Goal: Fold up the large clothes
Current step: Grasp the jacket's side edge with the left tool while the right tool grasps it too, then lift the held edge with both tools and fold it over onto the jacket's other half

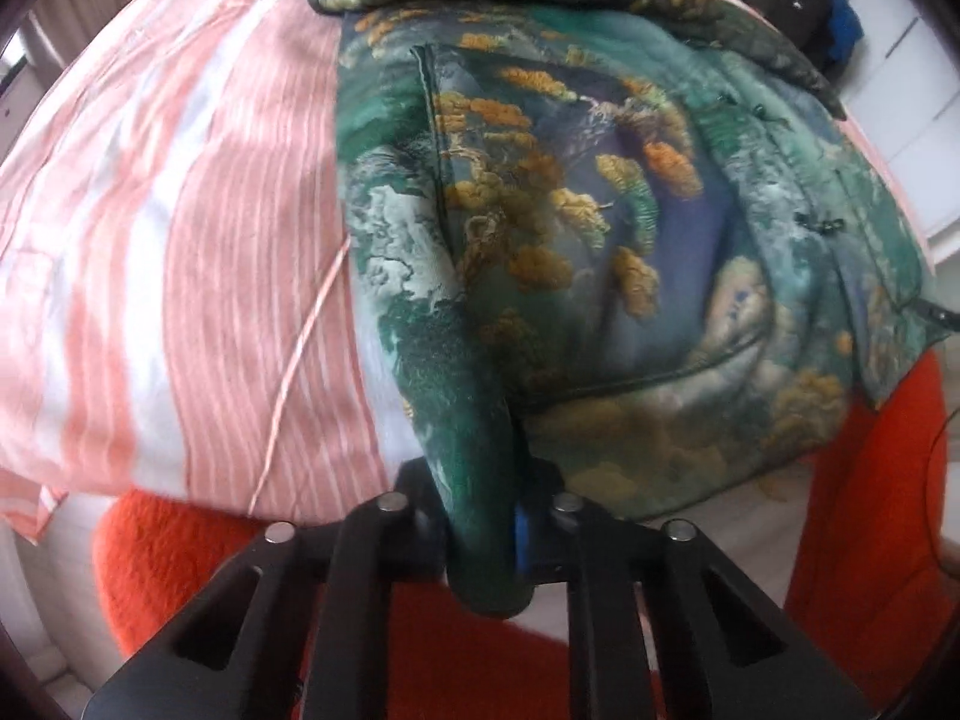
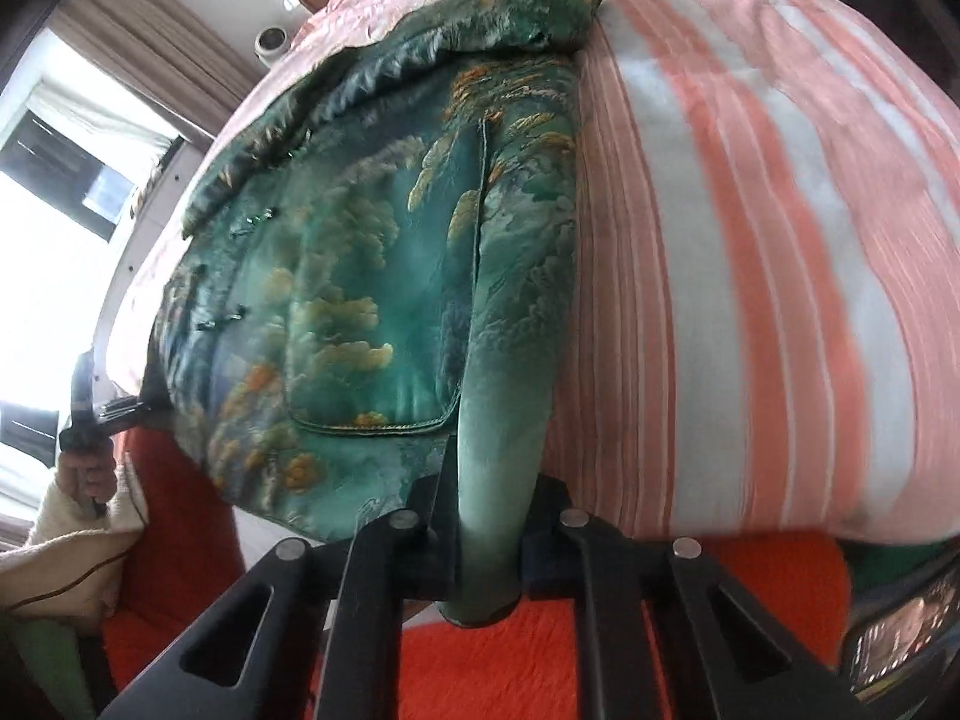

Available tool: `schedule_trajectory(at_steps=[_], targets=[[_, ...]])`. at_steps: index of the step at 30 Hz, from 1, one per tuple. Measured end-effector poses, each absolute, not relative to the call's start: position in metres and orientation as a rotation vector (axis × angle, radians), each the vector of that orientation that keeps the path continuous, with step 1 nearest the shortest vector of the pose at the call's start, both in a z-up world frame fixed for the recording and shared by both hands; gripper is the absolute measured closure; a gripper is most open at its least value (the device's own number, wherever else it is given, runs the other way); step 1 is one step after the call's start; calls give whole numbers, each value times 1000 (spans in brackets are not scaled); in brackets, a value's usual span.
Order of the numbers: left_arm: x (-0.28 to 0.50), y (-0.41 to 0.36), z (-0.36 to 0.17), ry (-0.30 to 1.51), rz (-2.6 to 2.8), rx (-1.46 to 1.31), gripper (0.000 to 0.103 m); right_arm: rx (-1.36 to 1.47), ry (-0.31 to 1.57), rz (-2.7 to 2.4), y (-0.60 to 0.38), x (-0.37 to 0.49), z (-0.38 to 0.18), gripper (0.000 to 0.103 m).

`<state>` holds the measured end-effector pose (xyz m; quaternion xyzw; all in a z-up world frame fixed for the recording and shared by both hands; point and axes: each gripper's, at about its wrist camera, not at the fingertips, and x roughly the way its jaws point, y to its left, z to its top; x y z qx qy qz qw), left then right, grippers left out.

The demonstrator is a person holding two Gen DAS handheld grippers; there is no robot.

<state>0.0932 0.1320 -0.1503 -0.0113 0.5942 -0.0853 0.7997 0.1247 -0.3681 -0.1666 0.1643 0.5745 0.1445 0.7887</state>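
A padded green jacket (image 1: 570, 228) with a printed landscape of orange trees lies spread on a pink and white striped bed cover (image 1: 198, 228). It also shows in the right wrist view (image 2: 372, 276). My left gripper (image 1: 483, 516) is shut on a bunched fold at the jacket's near left hem corner. My right gripper (image 2: 489, 528) is shut on a bunched fold at the jacket's near right hem corner. The jacket's front pocket (image 2: 384, 312) and its knot buttons face up. The left gripper also appears at the left edge of the right wrist view (image 2: 90, 408), held by a hand.
The striped bed cover (image 2: 750, 276) fills most of both views. Orange fuzzy fabric (image 1: 198, 552) lies below the bed's near edge, also in the right wrist view (image 2: 600, 660). A window with curtains (image 2: 72, 138) is at the left. White cabinets (image 1: 900, 60) stand at the far right.
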Motion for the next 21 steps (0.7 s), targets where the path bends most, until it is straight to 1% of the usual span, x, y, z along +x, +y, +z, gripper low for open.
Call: schedule_trajectory(at_steps=[2,5,7,9,11,13,16,17,19,20,21], targets=[[77,129,-145,1289,-201,1,92,382,1247,318,-372,115,-164,90],[44,125,-142,1347,-239,43,92,387,1317,338,-371,91,-168,90],[34,127,-137,1366,-253,31,92,383,1367,354,-369,75,-171,91],[35,134,-116,1352,-269,-29,94,456,1383,378,-375,68,-167,91],[52,145,-81,1287,-297,-108,94,538,1346,408,-385,76,-152,91],[77,151,-42,1193,-326,-154,94,617,1268,449,-395,97,-126,92],[121,155,2,1070,-332,-171,94,680,1131,490,-410,150,-85,92],[143,152,15,1025,-316,-158,94,682,1081,487,-407,180,-71,92],[190,146,32,956,-257,-161,91,675,1024,462,-406,223,-59,92],[230,144,38,929,-213,-177,85,685,983,428,-410,256,-56,92],[254,141,36,931,-195,-190,73,697,956,402,-408,279,-57,91]])
